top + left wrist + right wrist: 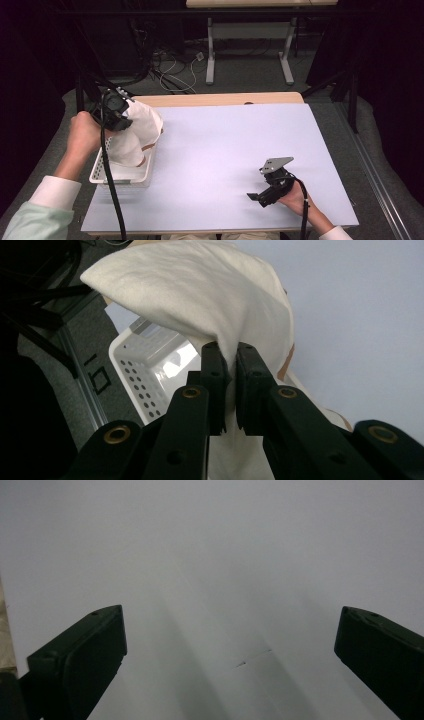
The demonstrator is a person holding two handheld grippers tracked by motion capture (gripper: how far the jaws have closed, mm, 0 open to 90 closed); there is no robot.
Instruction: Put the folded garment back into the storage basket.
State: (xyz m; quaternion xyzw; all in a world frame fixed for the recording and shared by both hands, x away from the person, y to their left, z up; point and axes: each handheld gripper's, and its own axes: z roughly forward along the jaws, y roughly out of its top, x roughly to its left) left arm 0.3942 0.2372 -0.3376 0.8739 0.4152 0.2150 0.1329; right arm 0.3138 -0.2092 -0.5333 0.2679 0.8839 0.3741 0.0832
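A white cloth [141, 131] hangs bunched over the white perforated basket [125, 176] at the table's left edge, its lower part draping into the basket. My left gripper [120, 112] holds it up from above, shut on a fold. In the left gripper view the cloth [210, 295] billows over the two jaws, which pinch it tight, with my left gripper [228, 357] above the basket [145, 375]. My right gripper [256, 196] rests low on the table's front right, held by a hand, open with nothing between its jaws. The right gripper [230, 645] faces bare white table [225, 555].
The white table [235, 145] has a wooden strip along its far edge. Beyond it are cables on the floor and another table's legs [210, 55]. Dark curtains flank both sides. A metal frame post [75, 370] stands beside the basket.
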